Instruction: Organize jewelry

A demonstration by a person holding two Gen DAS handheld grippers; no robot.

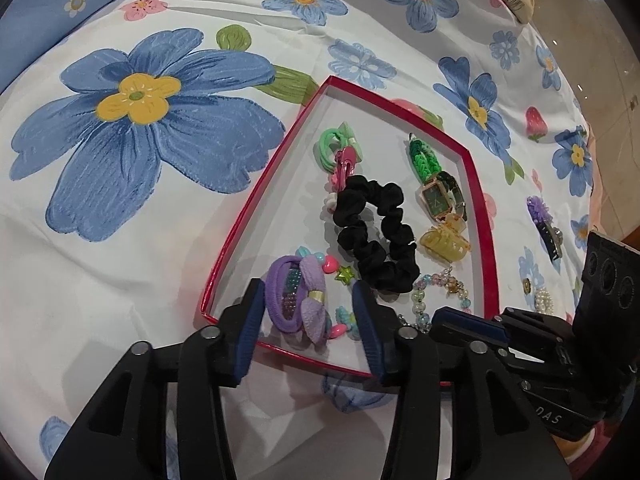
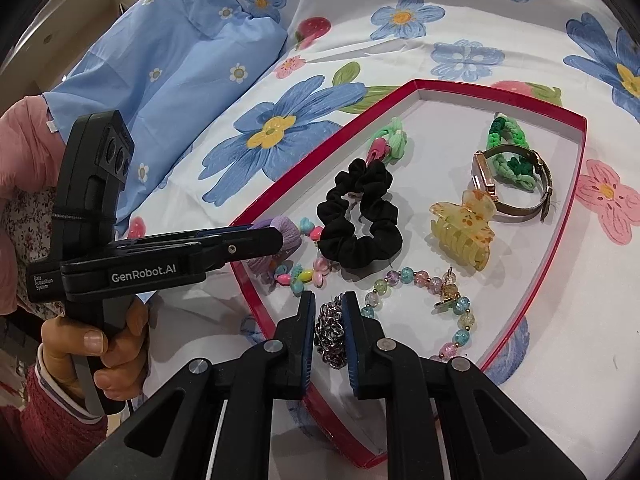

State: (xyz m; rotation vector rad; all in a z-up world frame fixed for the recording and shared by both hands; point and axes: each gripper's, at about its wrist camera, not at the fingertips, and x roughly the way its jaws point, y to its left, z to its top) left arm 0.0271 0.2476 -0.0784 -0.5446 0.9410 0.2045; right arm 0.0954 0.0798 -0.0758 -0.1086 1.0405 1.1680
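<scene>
Right gripper (image 2: 329, 334) jaws around chain (image 2: 330, 338)

The bedsheet (image 1: 160, 240) is showing as smooth printed cloth; the tray (image 2: 576, 168) is looking like glossy red card; the scrunchie (image 2: 360, 236) is reading as matt black fabric; the chain (image 2: 331, 336) is gleaming as metal; the hair clip (image 2: 460, 236) is shining as translucent plastic.

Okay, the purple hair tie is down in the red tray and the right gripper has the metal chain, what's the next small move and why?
Probably lift the left gripper clear: its pads stand apart from the purple hair tie, which lies in the red tray. The right gripper pinches the metal chain just above the tray floor, so it could then let go.
</scene>
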